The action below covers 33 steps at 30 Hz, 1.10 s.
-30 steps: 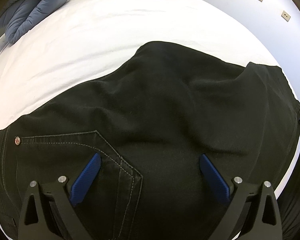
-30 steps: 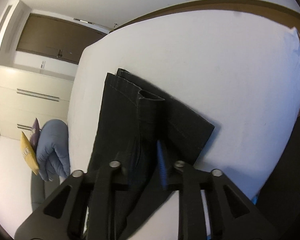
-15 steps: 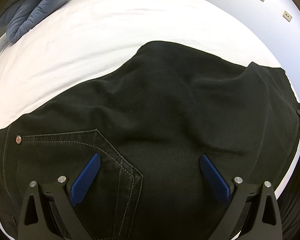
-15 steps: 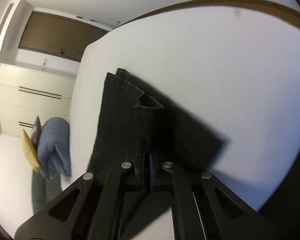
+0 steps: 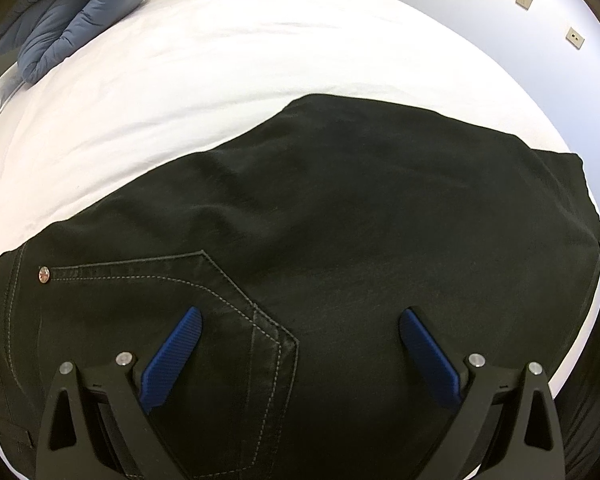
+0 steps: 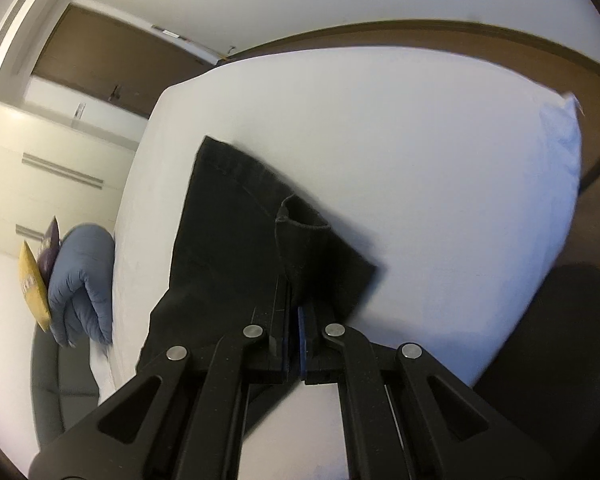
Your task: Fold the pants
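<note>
Black pants (image 5: pixel 340 216) lie spread on a white bed (image 5: pixel 260 52), seat side up, with a stitched back pocket (image 5: pixel 204 300) near my left gripper. My left gripper (image 5: pixel 300 320) is open and hovers just above the pants, blue pads (image 5: pixel 172 354) wide apart. In the right wrist view the leg ends of the pants (image 6: pixel 228 232) lie on the bed. My right gripper (image 6: pixel 294 312) is shut on the hem of the pants and lifts it off the sheet.
A folded blue quilt (image 5: pixel 72 12) lies at the far left edge of the bed; it also shows in the right wrist view (image 6: pixel 80 280) beside a yellow cushion (image 6: pixel 32 288). White drawers (image 6: pixel 56 184) and a wall stand beyond the bed.
My right gripper closed on the pants hem and raised it. The bulge in the pants near the far right has flattened. My left gripper stayed open in place.
</note>
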Motion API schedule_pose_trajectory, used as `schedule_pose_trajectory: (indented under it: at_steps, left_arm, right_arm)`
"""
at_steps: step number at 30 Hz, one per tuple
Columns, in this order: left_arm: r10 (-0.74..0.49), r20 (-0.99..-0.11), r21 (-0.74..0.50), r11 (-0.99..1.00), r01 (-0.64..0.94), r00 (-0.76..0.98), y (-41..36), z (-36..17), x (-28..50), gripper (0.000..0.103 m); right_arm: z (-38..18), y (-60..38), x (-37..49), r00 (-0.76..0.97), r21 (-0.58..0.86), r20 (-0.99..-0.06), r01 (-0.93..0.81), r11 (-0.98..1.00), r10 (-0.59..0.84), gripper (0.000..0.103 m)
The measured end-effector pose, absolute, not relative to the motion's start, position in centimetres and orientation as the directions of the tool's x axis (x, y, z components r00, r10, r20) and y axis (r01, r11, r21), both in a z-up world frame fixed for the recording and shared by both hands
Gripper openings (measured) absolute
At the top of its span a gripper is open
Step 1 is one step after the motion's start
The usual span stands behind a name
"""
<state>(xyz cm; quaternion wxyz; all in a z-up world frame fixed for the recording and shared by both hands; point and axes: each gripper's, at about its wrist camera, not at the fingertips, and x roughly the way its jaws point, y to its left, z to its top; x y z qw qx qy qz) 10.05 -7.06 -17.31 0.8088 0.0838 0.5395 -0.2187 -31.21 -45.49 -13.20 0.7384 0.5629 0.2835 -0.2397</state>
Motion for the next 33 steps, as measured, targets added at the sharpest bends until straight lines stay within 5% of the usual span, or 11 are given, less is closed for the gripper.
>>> schedule_pose_trajectory:
  at_steps: [12, 16, 19, 27, 31, 33]
  left_arm:
    - [-0.292, -0.894, -0.129, 0.894, 0.429, 0.339, -4.9, -16.5, 8.5, 0.103]
    - [-0.293, -0.889, -0.134, 0.901, 0.412, 0.351, -3.7, -16.0, 7.8, 0.103]
    - [-0.308, -0.880, -0.154, 0.906, 0.395, 0.362, -3.0, -15.7, 7.2, 0.103]
    - [-0.359, -0.866, -0.176, 0.871, 0.459, 0.349, -4.5, -15.1, 4.6, 0.103]
    - [-0.316, -0.888, -0.126, 0.866, 0.483, 0.334, -4.1, -16.1, 2.9, 0.103]
    - [-0.309, -0.893, -0.116, 0.861, 0.496, 0.327, -3.4, -16.3, 2.0, 0.103]
  right_arm:
    - [-13.9, -47.6, -33.0, 0.766, 0.749, -0.643, 0.619, 0.237, 0.031, 0.005]
    - [-9.9, -47.5, -35.5, 0.566, 0.528, -0.801, 0.822, 0.216, -0.195, 0.010]
    - [-6.3, -46.0, -33.3, 0.592, 0.507, -0.772, 0.794, 0.337, -0.232, 0.010]
    - [-6.9, -35.2, -16.8, 0.674, 0.624, -0.705, 0.444, 0.643, 0.219, 0.010]
    - [-12.7, -34.4, -14.3, 0.476, 0.527, -0.835, 0.543, 0.654, 0.277, 0.008]
    - [-13.8, -34.9, -15.6, 0.488, 0.560, -0.817, 0.547, 0.622, 0.307, 0.000]
